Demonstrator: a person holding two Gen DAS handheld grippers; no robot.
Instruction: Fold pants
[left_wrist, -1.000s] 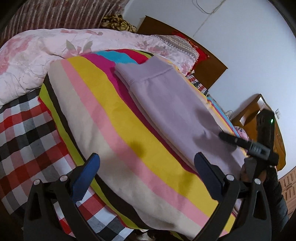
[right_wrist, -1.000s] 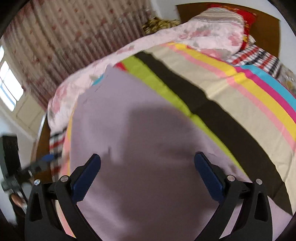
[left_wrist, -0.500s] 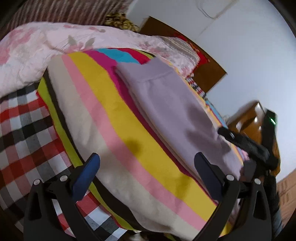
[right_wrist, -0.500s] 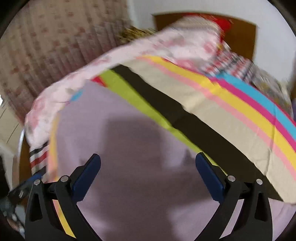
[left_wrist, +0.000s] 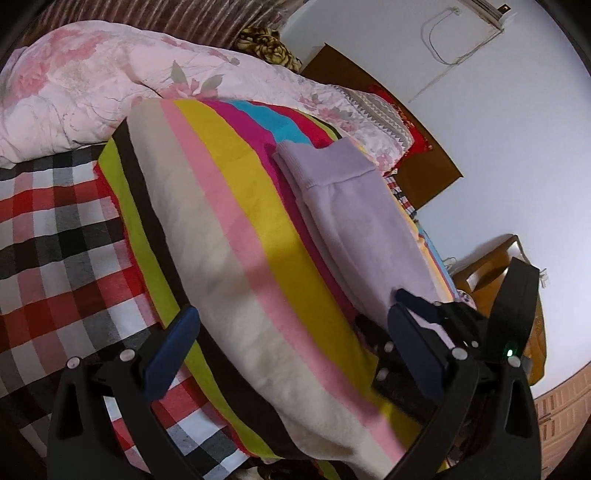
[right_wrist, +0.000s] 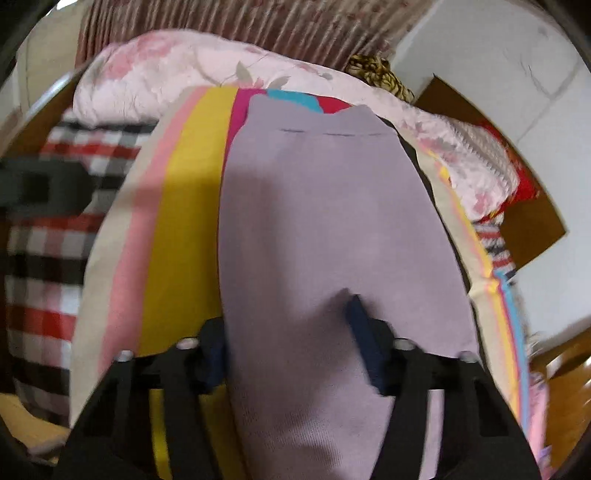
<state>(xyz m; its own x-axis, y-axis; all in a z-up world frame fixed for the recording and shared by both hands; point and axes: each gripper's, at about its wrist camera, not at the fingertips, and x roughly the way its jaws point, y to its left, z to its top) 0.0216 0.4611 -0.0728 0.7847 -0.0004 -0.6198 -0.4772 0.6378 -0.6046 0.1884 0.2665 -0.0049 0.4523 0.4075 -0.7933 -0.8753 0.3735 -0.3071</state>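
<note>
You have no readable text, label, brand or number in either wrist view. The pants (right_wrist: 332, 229) show only a plain stitched seam, and the striped blanket (left_wrist: 229, 236) carries no print. The right wrist view is blurred, so small lettering there may simply be lost.

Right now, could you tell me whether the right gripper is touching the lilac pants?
Touching. The right wrist view shows the right gripper with its jaws closed in on the near end of the lilac pants, the fabric bunched between them.

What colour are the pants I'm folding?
Pale lilac, plain, no pattern. The pants show best in the right wrist view.
</note>
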